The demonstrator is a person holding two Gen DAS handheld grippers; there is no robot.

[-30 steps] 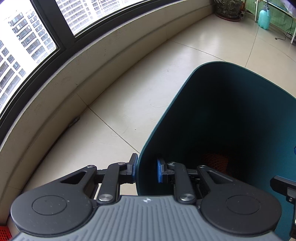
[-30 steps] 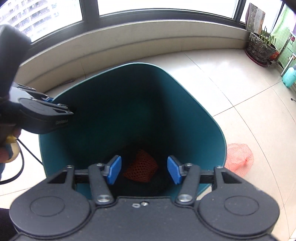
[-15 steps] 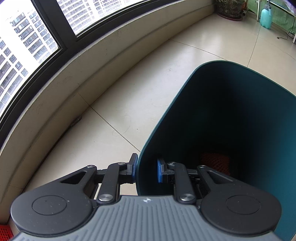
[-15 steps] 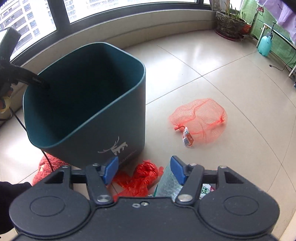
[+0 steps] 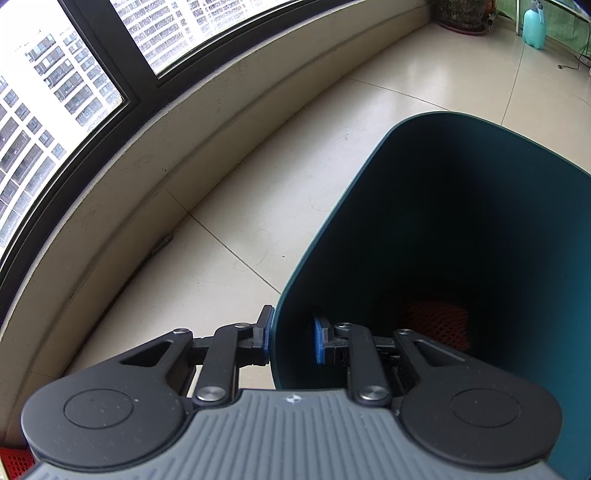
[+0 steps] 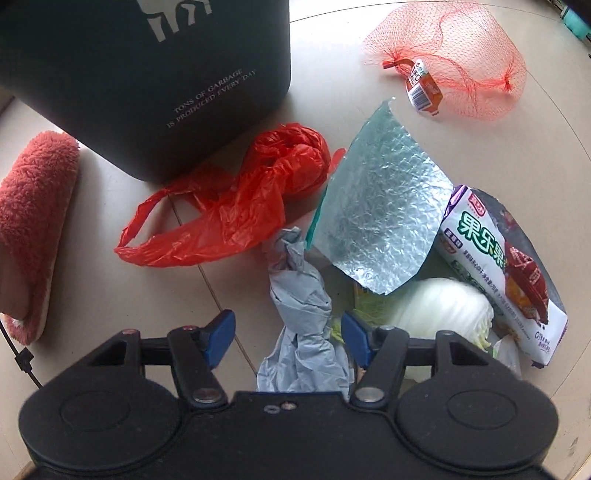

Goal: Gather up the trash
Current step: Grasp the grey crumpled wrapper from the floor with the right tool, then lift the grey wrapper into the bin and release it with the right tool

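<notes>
My left gripper (image 5: 291, 341) is shut on the near rim of the dark teal trash bin (image 5: 461, 206), one pad outside and one inside. An orange mesh piece (image 5: 434, 321) lies at the bin's bottom. My right gripper (image 6: 287, 338) is open and empty, low over a crumpled grey plastic bag (image 6: 301, 314) that lies between its fingers. Around it on the floor lie a red plastic bag (image 6: 236, 206), a silver foil sheet (image 6: 380, 218), a snack packet (image 6: 506, 269), a cabbage piece (image 6: 443, 310) and an orange net bag (image 6: 454, 59). The bin's outside (image 6: 147, 74) stands behind them.
A pink fuzzy slipper (image 6: 29, 229) lies left of the bin. A low wall and windows (image 5: 110, 110) curve along the left. A plant pot (image 5: 461, 14) and teal bottle (image 5: 533, 24) stand far off on the tiled floor.
My right gripper has come out of the bin and dropped down to the trash pile on the floor, still open. The left gripper keeps its hold on the bin rim.
</notes>
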